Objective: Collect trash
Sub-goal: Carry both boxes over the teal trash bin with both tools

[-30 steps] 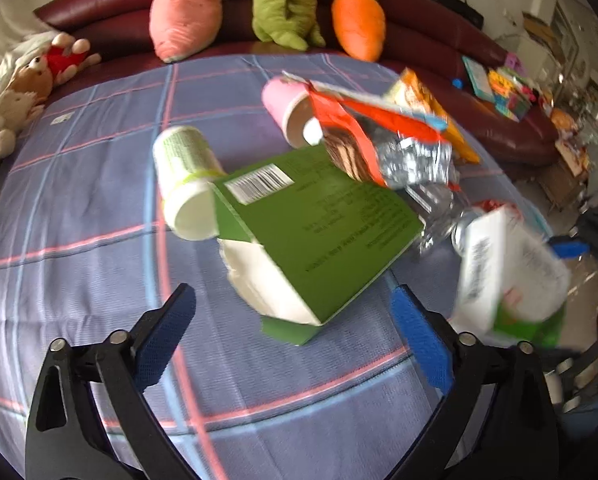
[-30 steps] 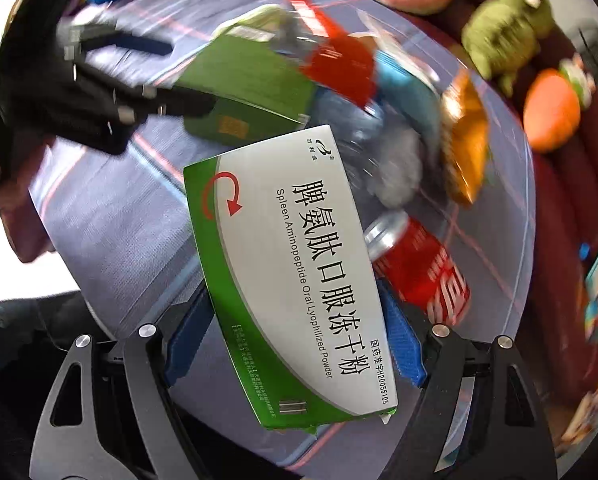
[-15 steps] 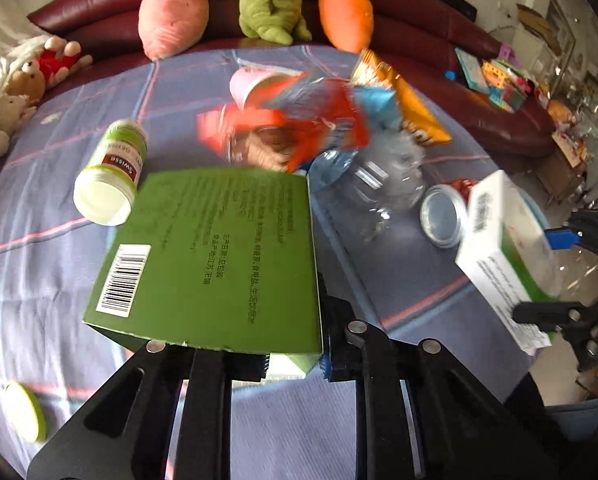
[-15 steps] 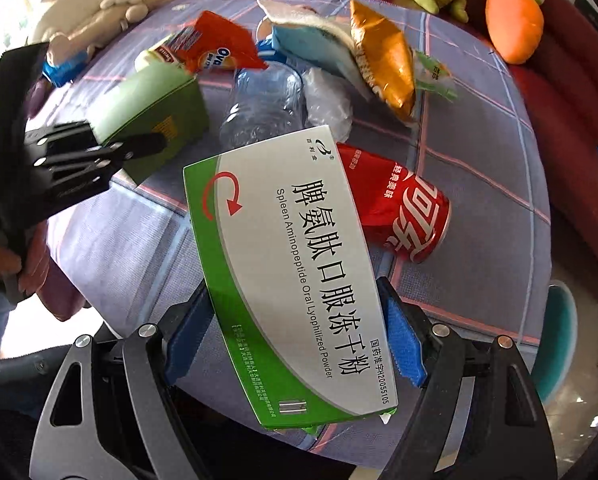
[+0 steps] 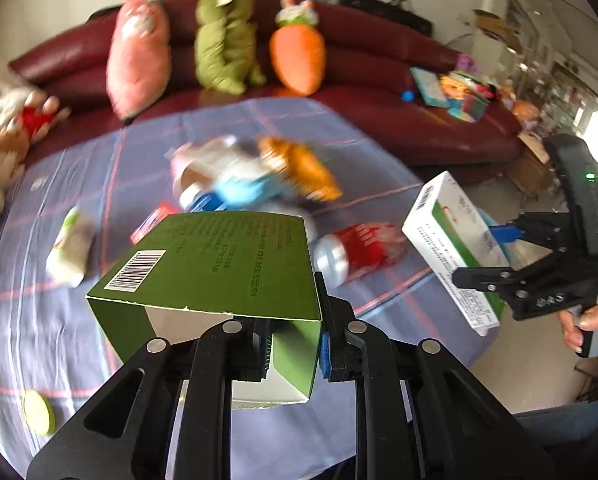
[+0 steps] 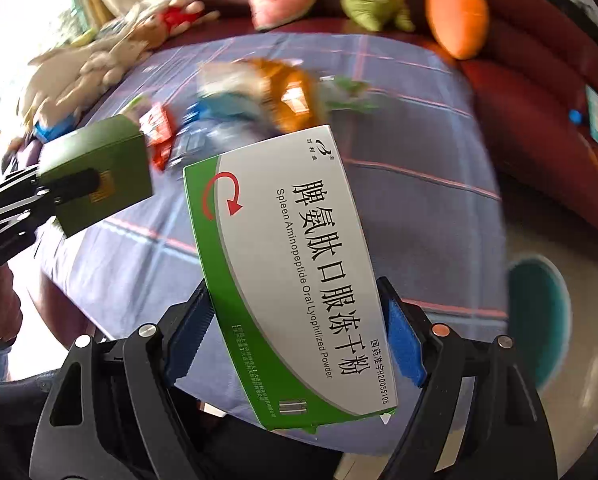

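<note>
Above the desk (image 5: 71, 320), a green box (image 5: 219, 260) is pinched by one wall between the nearly closed fingers of the left gripper (image 5: 295, 348), while a white-and-green medicine box (image 6: 291, 272) is clamped across its width by the right gripper (image 6: 299, 344). Blurred wrappers, a red can (image 5: 363, 250) and a small bottle (image 5: 69, 248) lie on the blue checked cloth beyond, with plush toys along the sofa (image 5: 379, 60).

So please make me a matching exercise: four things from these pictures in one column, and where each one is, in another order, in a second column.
Things:
1. green box
2. white medicine box
3. red can
4. carrot plush

Places:
A. on the sofa
B. in the right gripper
C. lying on the tablecloth
D. in the left gripper

Pairs: 1-D, 2-B, 3-C, 4-A
</note>
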Tool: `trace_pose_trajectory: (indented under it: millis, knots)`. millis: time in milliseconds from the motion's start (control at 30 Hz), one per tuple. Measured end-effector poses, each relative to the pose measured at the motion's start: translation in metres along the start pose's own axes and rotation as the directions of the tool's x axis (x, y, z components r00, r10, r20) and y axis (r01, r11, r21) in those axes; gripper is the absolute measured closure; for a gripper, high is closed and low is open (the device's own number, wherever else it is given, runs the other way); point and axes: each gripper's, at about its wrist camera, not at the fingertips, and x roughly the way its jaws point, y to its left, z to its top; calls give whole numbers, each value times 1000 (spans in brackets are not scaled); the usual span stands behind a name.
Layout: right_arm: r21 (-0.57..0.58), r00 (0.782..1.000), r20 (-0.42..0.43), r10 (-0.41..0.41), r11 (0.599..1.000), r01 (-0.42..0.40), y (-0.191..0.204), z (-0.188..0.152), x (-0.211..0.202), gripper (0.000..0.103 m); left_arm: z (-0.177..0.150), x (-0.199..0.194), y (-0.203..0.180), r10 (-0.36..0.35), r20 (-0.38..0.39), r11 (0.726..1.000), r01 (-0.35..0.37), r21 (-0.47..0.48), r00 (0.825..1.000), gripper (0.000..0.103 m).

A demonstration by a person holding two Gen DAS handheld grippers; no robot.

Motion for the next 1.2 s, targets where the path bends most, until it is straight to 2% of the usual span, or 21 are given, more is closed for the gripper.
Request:
trace_pose_trajectory:
  millis: [133,267,467,633,800,900,1000,1200]
  knots:
    - [88,998,35,-51,995,47,-48,-10,-21,27,24,10,-40,-57,10,997,56,58,998,85]
    - [203,992,51,-119,973,106,-106,-23,-39,27,46,34,-90,-123,-9,984,123,126,992,85]
    - [359,978,38,-203,917,176,-191,-50,-54,27,71,94,-179,-213,-111,941,234,244,971,85]
    - [464,968,-12,-252,856,229,-260,-74,-55,27,81,152,-253,-265,-210,891,323,320,941,85]
    - [548,968,-63,-242,802,236,-312,-91,-43,27,91,207,-308,-295,-292,858,387,339,910,85]
    - [576,970,-75,-230,784,230,-331,-94,-37,27,95,237,-332,-300,-335,843,413,345,893,85]
    - [608,978,-85,-192,767,204,-348,-93,-26,27,94,261,-344,-300,-371,836,430,342,879,85]
    - [619,987,-105,-125,768,163,-359,-79,5,27,96,293,-346,-294,-419,832,446,329,859,84]
